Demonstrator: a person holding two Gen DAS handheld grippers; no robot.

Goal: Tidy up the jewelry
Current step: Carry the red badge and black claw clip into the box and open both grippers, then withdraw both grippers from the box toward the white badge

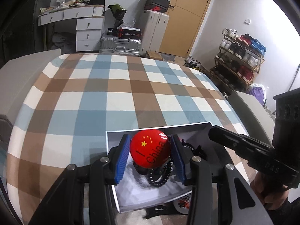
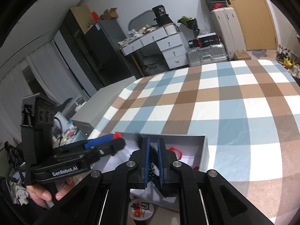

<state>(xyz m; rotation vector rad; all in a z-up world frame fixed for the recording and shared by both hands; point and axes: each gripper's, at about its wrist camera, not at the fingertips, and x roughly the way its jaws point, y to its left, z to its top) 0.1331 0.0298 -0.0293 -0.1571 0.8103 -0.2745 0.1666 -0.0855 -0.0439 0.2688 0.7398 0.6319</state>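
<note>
Blue-padded left gripper [image 1: 150, 154] clamps a round red badge [image 1: 150, 148] printed with yellow stars just above a black beaded bracelet [image 1: 159, 176] in the open white cardboard box [image 1: 112, 168], while the right gripper [image 2: 153, 160], jaws narrowly apart around dark beads, hovers over that box beside it.

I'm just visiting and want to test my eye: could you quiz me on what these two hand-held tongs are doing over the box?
1. True or false: the left tongs hold a red round badge above the white box.
2. What lies in the box just under the badge? A) a silver ring B) a black beaded bracelet C) a gold watch
3. Fill in: the bed under the box has a ___ patterned cover.

Key: 1 true. 2 B. 3 checked. The right tongs are nearly closed over the box; whether they grip anything cannot be told.
</note>
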